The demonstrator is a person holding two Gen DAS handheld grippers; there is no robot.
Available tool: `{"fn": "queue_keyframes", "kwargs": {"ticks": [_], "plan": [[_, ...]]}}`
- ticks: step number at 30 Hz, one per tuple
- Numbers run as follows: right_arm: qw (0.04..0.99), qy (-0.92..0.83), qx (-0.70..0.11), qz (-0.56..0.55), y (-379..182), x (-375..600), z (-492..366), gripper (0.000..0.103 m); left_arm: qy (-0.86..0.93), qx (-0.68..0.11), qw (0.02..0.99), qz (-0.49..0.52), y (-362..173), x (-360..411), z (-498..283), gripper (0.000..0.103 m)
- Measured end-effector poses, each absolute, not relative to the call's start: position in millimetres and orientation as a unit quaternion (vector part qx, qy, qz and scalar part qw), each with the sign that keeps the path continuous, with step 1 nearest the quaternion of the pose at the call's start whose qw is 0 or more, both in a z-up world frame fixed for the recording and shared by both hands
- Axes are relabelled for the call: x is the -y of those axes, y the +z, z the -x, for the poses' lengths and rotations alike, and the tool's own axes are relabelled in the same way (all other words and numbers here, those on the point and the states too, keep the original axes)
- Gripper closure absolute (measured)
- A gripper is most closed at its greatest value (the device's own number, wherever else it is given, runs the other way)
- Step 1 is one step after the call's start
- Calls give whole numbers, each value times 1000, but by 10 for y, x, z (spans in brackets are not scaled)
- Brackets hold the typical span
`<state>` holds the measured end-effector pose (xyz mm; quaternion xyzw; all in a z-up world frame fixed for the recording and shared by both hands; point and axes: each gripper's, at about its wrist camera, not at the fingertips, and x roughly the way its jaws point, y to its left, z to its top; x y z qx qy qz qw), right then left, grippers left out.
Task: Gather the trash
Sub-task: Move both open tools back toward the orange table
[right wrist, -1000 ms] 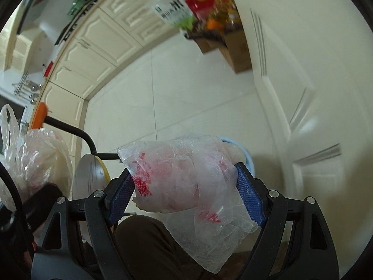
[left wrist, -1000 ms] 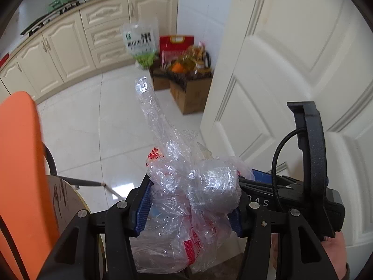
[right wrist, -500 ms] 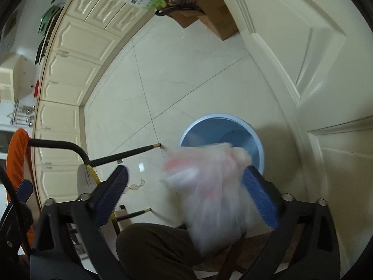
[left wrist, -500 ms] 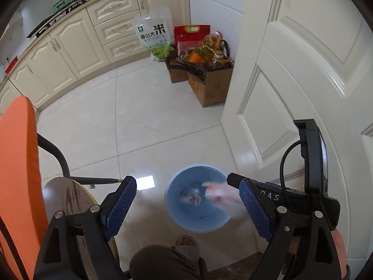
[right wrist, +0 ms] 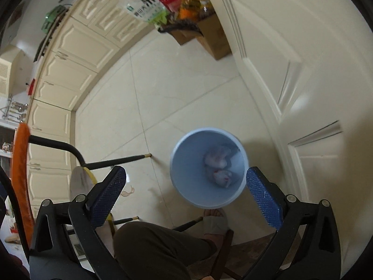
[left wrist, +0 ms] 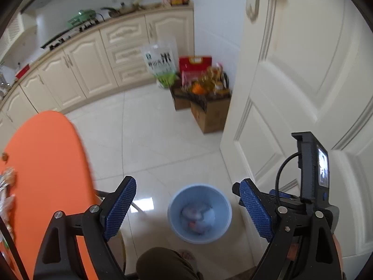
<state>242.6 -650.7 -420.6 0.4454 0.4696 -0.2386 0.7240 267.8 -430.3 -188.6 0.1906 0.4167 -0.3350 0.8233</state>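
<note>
Left gripper [left wrist: 186, 206] and right gripper [right wrist: 186, 190] both spread wide, empty; crumpled plastic bags [right wrist: 219, 168] lie inside blue bin [right wrist: 179, 182]; white door [right wrist: 303, 81] just beside; orange chair [left wrist: 46, 175] left.

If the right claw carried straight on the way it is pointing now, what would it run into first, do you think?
Most likely the blue bin on the floor: it sits between the open right claw fingers, with bagged trash inside. Nothing shows in the way, though depth is hard to judge.
</note>
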Motion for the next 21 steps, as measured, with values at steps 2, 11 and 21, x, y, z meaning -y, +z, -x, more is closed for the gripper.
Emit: {"fn": "queue_keyframes", "kwargs": {"ticks": [2, 11, 21], "plan": [[743, -241, -457, -426, -3905, 6406, -2441, 0, -332, -399, 836, -175, -1729, 4102, -2621, 14], [835, -214, -394, -319, -2560, 5643, -2728, 0, -282, -332, 894, -101, -1139, 2774, -2359, 1], [916, -150, -326, -179, -1388, 4290, -3092, 0, -186, -276, 942, -28, -804, 1163, -1883, 1]]}}
